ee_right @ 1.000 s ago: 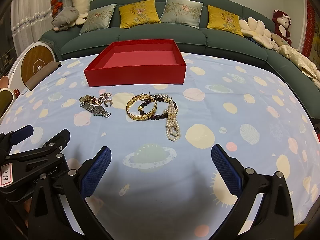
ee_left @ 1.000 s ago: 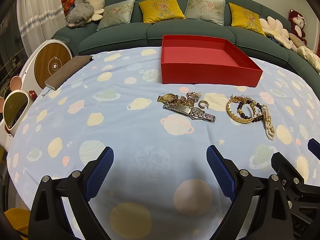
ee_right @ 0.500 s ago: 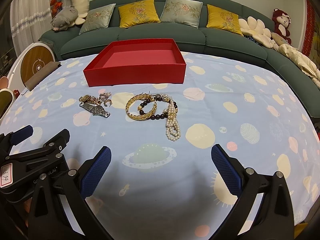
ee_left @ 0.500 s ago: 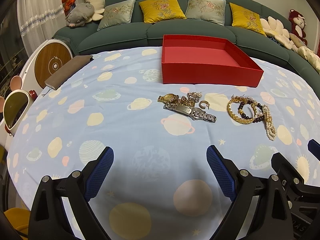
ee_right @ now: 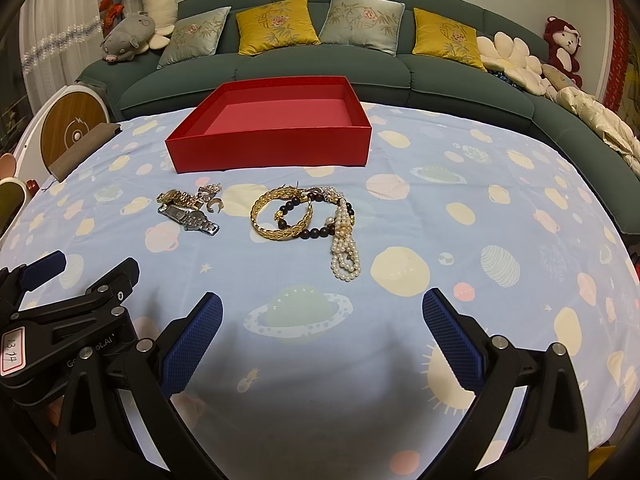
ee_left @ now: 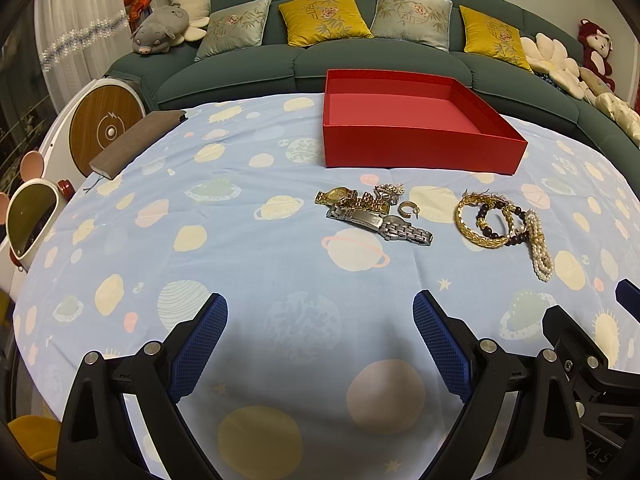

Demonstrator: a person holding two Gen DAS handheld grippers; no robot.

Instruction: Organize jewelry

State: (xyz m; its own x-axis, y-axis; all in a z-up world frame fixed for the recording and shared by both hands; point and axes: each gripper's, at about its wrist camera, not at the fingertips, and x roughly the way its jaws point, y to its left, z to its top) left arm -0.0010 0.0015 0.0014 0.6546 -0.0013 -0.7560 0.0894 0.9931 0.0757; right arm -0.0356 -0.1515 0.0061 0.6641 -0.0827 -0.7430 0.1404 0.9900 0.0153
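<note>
Jewelry, two clusters, lying on the planet-print cloth of the worktop (ee_left: 240,248), mid-frame in both views, just in front of the red box (ee_left: 416,152).
Cluster one, centre of the left wrist view: gold watch (ee_left: 340,197), silver watch (ee_left: 384,225), a small gold hoop earring (ee_left: 407,210), tangled small pieces behind them.
Cluster two, to its right: gold woven bangle (ee_right: 280,218), dark bead bracelet (ee_right: 316,233) overlapping it, pearl strand (ee_right: 345,250) trailing toward the lower frame.
Red box: open, nothing visible inside, upper centre, near the green sofa (ee_right: 440,68).
Left claw (ee_left: 320,344): released, fingers wide apart, lower frame, holding nothing.
Right claw (ee_right: 322,340): released likewise, well short of the jewelry.
</note>
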